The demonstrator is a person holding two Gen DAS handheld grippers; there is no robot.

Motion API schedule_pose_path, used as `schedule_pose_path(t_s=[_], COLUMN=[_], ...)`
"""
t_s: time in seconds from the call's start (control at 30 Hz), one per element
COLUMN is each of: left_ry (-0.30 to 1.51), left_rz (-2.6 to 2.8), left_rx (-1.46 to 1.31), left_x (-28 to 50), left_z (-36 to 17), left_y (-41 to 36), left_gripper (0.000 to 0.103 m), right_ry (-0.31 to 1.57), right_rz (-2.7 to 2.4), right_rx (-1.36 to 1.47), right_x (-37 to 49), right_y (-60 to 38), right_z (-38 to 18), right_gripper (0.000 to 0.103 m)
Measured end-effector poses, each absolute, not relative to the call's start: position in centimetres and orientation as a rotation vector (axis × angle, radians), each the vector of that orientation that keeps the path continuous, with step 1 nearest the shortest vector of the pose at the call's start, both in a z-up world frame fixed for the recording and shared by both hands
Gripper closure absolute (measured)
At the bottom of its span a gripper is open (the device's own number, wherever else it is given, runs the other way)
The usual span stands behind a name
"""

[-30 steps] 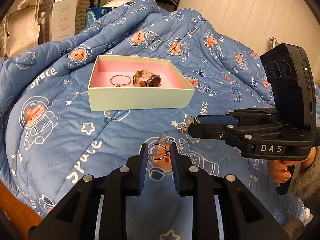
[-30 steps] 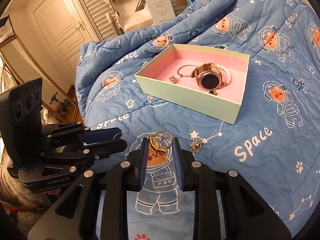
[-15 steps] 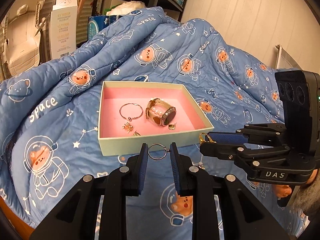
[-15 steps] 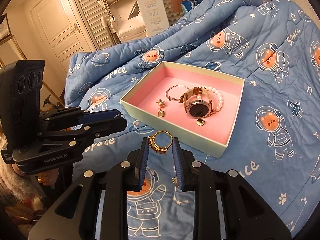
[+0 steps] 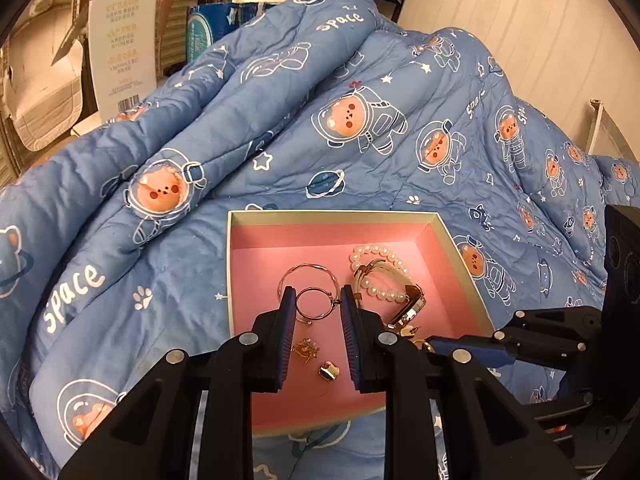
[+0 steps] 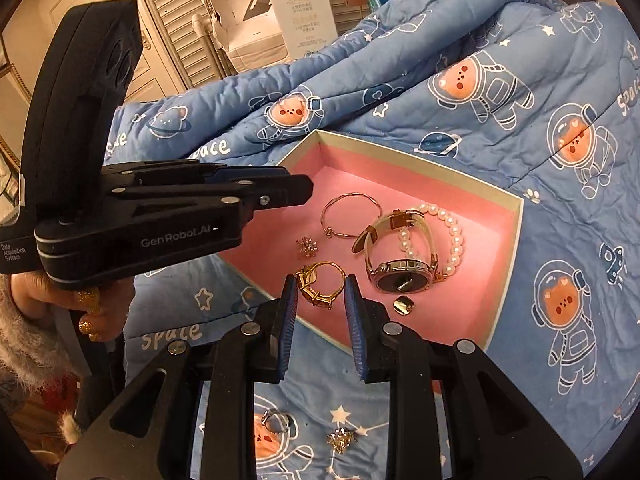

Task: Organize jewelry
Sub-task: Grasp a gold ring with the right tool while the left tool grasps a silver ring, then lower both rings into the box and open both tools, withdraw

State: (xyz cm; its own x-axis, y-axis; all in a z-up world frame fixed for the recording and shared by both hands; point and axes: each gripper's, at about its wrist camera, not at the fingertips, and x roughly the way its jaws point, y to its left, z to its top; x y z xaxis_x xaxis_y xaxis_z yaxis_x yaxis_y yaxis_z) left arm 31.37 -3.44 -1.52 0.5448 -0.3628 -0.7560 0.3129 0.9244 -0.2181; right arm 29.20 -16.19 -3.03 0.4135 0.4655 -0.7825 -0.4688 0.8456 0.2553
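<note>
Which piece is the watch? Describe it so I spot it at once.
Find the pink-lined box on the blue quilt. Toward its right side lies the watch, threaded through a pearl bracelet. It alone has a round dark dial.

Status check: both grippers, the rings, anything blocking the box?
Left gripper shut on silver ring. Right gripper shut on gold ring. Both over pink box. Nothing blocking.

The left gripper pinches a thin silver ring between its blue-padded fingers. Beside it, the right gripper clamps a gold ring (the left hand wears glittery gold nails).
</note>
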Motion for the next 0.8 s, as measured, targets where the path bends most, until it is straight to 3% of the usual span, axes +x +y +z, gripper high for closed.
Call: schedule_pose_path(t_s=[0.37,0.8], left_ry=[1.069,1.103], left_rz=[-0.417,-0.380], left_rx=[-0.124,-0.034], left_x=[35.4,36.1], left_z=[-4.1,-4.8], left_y=[-4.6,-6.3], left_gripper=[0.081,0.081], right_ry=[1.115,1.224], right_rz=[0.556,0.477], right_rx=[0.054,0.129], right_x=[31.6,33.7], right_y=[-14.8,-13.9], right_z=[-5.0,-6.9], right_gripper=[0.078,0.078])
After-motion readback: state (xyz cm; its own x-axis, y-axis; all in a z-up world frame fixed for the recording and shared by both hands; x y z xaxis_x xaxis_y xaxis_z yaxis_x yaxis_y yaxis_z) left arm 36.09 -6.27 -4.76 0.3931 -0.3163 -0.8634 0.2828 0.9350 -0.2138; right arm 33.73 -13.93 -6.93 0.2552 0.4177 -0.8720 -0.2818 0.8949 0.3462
